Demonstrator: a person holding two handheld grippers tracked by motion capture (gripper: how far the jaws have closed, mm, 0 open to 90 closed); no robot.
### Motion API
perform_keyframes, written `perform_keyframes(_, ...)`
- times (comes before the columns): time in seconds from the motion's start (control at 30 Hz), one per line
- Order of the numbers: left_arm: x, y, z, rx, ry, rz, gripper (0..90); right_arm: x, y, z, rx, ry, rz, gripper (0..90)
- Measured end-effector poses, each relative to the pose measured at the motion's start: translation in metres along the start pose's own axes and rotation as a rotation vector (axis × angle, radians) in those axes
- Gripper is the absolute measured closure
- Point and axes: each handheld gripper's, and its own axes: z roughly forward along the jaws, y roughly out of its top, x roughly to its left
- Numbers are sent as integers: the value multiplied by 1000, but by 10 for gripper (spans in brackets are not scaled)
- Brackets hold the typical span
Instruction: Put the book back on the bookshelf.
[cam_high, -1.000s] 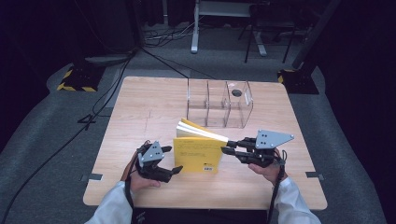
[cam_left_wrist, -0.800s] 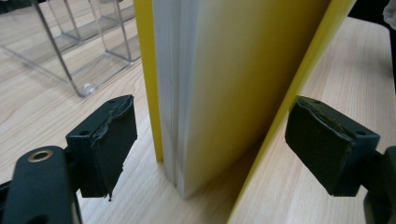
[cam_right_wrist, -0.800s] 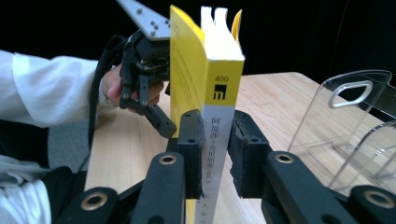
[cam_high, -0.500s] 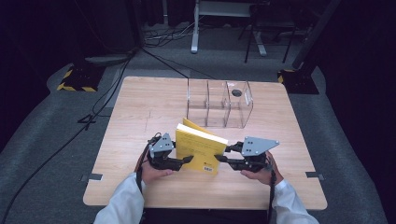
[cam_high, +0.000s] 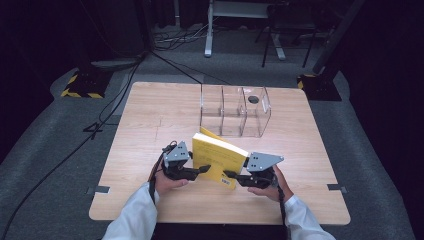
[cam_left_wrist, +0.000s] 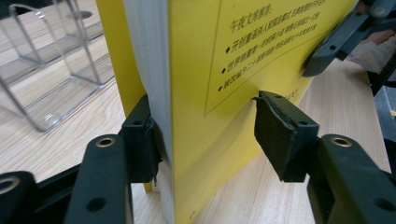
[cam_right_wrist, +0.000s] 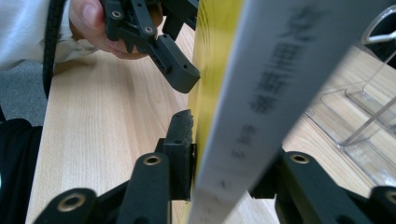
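A yellow book stands up on its bottom edge on the wooden table, near the person's side, between the two claws. Its big flat cover faces the person. Its long side runs from about 10 o'clock to 4 o'clock across the table, and the top leans a little away toward 12 o'clock.

The left gripper is at 9 o'clock from the book. Its jaws have just been closing. In the left gripper view, one pad touches the white page edge, and the other pad stands a bit off the cover, so it does not squeeze yet.

The right gripper is at 3 o'clock from the book. Its jaws have just been opening, with the book's spine between them. One pad sits just beside the cover.

A clear plastic box stands at 12 o'clock, behind the book.
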Motion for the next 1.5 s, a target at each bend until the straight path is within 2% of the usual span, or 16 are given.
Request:
perform_keyframes(0.07, -2, 2, 4, 1, 0, 8, 456, 0, -4, 0, -3, 0, 12, 611)
perform_keyframes(0.13, -2, 3, 7, -2, -6, 12, 450, -1, -10, -4, 1, -22, 18, 686)
perform_keyframes(0.4, -4, 4, 9, 4, -6, 19, 434, -2, -17, -10, -34, -11, 46, 743)
perform_keyframes(0.53, -5, 3, 6, 16, 13, 20, 407, -3, -19, -11, -46, -15, 60, 755)
perform_keyframes(0.67, -6, 0, -3, 43, 47, 19, 335, -5, -23, -15, -56, -32, 82, 762)
perform_keyframes(0.7, -6, -3, -9, 65, 68, 19, 325, -7, -24, -16, -61, -38, 87, 762)
perform_keyframes(0.73, -6, -3, -9, 65, 68, 19, 309, -7, -24, -16, -61, -38, 87, 762)
perform_keyframes(0.8, -7, -11, -17, 135, 101, 27, 274, -10, -27, -19, -65, -54, 107, 763)
perform_keyframes(0.9, -8, -23, -25, 200, 123, 31, 235, -13, -29, -23, -68, -66, 121, 763)
perform_keyframes(0.97, -8, -29, -29, 219, 136, 25, 189, -15, -31, -25, -67, -75, 126, 763)
perform_keyframes(1.17, -1, -51, -47, 230, 189, -38, 162, -18, -35, -32, -65, -101, 138, 763)
perform_keyframes(1.23, 0, -55, -51, 248, 210, -44, 162, -19, -37, -35, -64, -112, 140, 763)
perform_keyframes(1.37, 1, -64, -56, 292, 221, -43, 163, -21, -41, -42, -62, -140, 146, 762)
perform_keyframes(1.5, 1, -69, -59, 311, 239, -54, 165, -22, -44, -48, -59, -171, 153, 762)
